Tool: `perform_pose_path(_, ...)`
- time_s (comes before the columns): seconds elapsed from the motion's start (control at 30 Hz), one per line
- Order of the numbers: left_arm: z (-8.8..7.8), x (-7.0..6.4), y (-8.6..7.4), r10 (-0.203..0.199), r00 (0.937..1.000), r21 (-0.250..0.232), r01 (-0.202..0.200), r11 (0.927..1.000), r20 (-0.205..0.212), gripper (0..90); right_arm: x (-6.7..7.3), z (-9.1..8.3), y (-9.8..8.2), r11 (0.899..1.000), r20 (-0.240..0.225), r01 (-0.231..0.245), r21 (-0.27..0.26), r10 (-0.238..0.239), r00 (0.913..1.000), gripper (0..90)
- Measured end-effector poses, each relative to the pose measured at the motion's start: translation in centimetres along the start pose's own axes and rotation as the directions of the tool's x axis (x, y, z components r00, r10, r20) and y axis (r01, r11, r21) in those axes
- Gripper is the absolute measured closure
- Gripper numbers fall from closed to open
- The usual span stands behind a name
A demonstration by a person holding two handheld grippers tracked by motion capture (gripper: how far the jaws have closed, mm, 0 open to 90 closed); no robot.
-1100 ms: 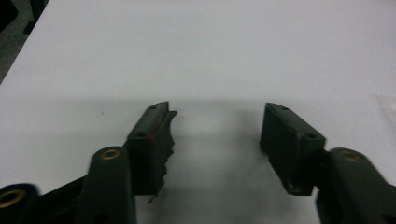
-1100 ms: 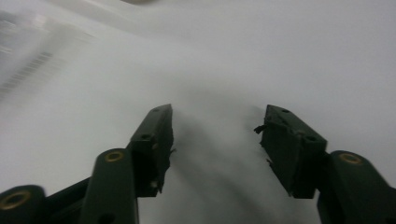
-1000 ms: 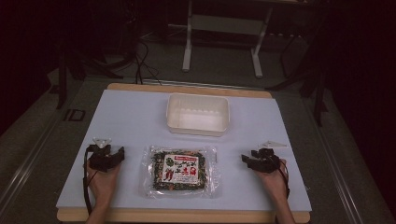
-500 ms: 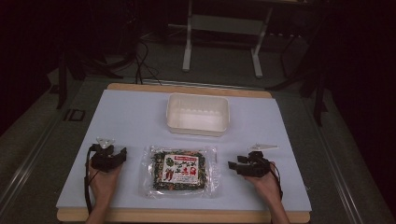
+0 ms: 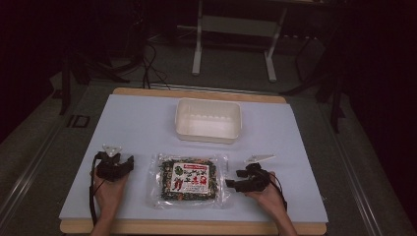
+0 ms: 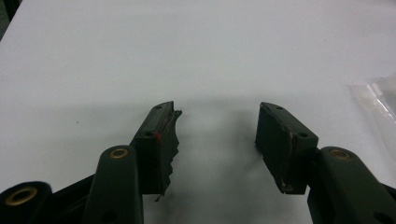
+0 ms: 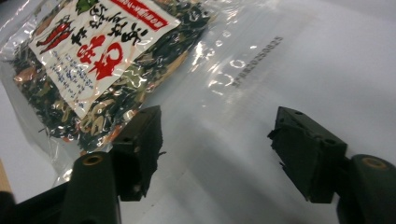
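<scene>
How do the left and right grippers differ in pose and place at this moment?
The left gripper lies apart from the packet, over bare table; the right gripper reaches the packet's clear edge. The left points toward the far right, the right points straight at the packet. Both are open and hand-held.

Bag [image 7: 107,60] carried white label [image 7: 100,44] with large red characters, illegible; faint printed number on clear edge, unreadable. Floor mark [image 5: 78,121] read "ID".
</scene>
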State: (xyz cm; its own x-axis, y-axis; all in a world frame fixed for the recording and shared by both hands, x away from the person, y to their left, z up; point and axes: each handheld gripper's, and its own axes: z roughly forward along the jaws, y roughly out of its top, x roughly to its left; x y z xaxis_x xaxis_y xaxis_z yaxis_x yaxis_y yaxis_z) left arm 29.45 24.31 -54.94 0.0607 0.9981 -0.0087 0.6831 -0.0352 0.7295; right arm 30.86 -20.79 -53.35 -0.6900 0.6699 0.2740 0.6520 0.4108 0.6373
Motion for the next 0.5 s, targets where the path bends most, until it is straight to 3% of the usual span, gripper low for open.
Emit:
perform_pose_path(0.33, 0.0, 0.0, 0.0, 0.003, 1.0, 0.0, -0.003, 1.0, -0.003, 46.9, 1.3, 1.0, 0.6, 0.999, -0.026, 0.043, 0.034, -0.042, 0.9988, 21.4)
perform_pose_path(0.5, 0.0, 0.0, 0.0, 0.004, 1.0, -0.001, -0.004, 1.0, -0.003, 46.7, 1.2, 1.1, 0.6, 0.999, -0.051, 0.031, 0.029, -0.029, 0.9983, 21.0)
